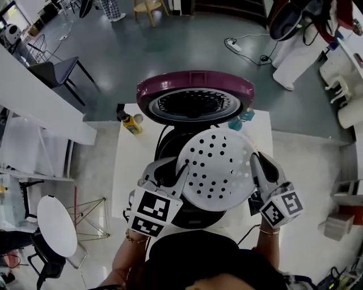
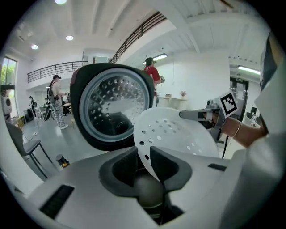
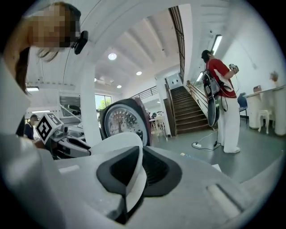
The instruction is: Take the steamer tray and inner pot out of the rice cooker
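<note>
floor: grey, glossy; a white power strip with its cable lies on it.
walls: white.
ceiling: white, beamed; round recessed lights lit.
window: far left, daylight and greenery.
stairs: dark steps with a handrail.
gallery railing: dark, along the upper level.
furniture: white table; dark chair; round white top; wooden chair.
</note>
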The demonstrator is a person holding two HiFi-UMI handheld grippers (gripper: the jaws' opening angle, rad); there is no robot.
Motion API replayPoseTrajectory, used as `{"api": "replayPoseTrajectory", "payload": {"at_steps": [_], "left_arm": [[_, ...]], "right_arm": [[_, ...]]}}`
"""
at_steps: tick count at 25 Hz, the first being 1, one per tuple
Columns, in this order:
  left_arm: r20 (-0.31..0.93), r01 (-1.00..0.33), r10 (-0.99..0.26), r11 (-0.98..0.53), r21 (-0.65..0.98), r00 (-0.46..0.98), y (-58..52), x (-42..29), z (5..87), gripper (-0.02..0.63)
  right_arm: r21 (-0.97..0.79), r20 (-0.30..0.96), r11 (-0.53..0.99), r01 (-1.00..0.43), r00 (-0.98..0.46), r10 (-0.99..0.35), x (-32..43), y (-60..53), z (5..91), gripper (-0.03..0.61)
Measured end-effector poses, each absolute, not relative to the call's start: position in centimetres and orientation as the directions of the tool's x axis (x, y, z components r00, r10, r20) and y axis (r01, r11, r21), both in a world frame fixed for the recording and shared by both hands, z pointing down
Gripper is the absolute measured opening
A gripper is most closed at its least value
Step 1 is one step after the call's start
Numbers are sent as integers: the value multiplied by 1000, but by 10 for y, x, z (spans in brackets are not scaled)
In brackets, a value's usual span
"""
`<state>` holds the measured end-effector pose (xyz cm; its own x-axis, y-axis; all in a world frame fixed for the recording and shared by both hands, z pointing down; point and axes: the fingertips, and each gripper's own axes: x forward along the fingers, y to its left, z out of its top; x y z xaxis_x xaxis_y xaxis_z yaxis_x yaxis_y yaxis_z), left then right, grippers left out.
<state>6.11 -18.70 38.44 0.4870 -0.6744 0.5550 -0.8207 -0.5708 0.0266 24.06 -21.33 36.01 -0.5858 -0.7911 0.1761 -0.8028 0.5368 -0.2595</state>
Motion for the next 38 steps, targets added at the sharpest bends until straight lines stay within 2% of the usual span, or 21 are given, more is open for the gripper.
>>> {"api": "replayPoseTrajectory", "payload": {"at_steps": [4, 10, 14, 17, 22, 31, 35, 38], "left_arm": [[504, -750, -633, -660, 44, 587, -161, 114, 369, 91], [519, -589, -513, -808, -24, 684, -108, 236, 387, 104], [598, -470, -432, -876, -103, 675, -55, 302, 434, 136], [664, -443, -358, -895, -44, 657, -28, 328, 473, 138], [773, -456, -289, -890, 0, 564, -16, 340, 551, 137], [892, -594, -314, -802, -65, 326, -51, 316, 672, 123], [875, -599, -369, -792, -120, 313, -55, 316, 678, 134], [865, -614, -354, -786, -69, 355, -49, 316, 667, 147]], "right_arm": [[-309, 134, 494, -813, -551, -823, 296, -180, 355, 31], [-366, 132, 345, -864, -415, -900, 419, -106, 384, 31], [-391, 188, 276, -878, -369, -910, 485, -52, 422, 31], [-424, 253, 218, -879, -346, -904, 511, -21, 464, 31], [-520, 330, 147, -841, -357, -874, 525, -3, 556, 31], [-567, 424, 160, -808, -453, -784, 497, -50, 648, 34], [-561, 456, 168, -811, -471, -755, 496, -65, 660, 34], [-559, 470, 183, -808, -491, -734, 494, -70, 663, 34]]}}
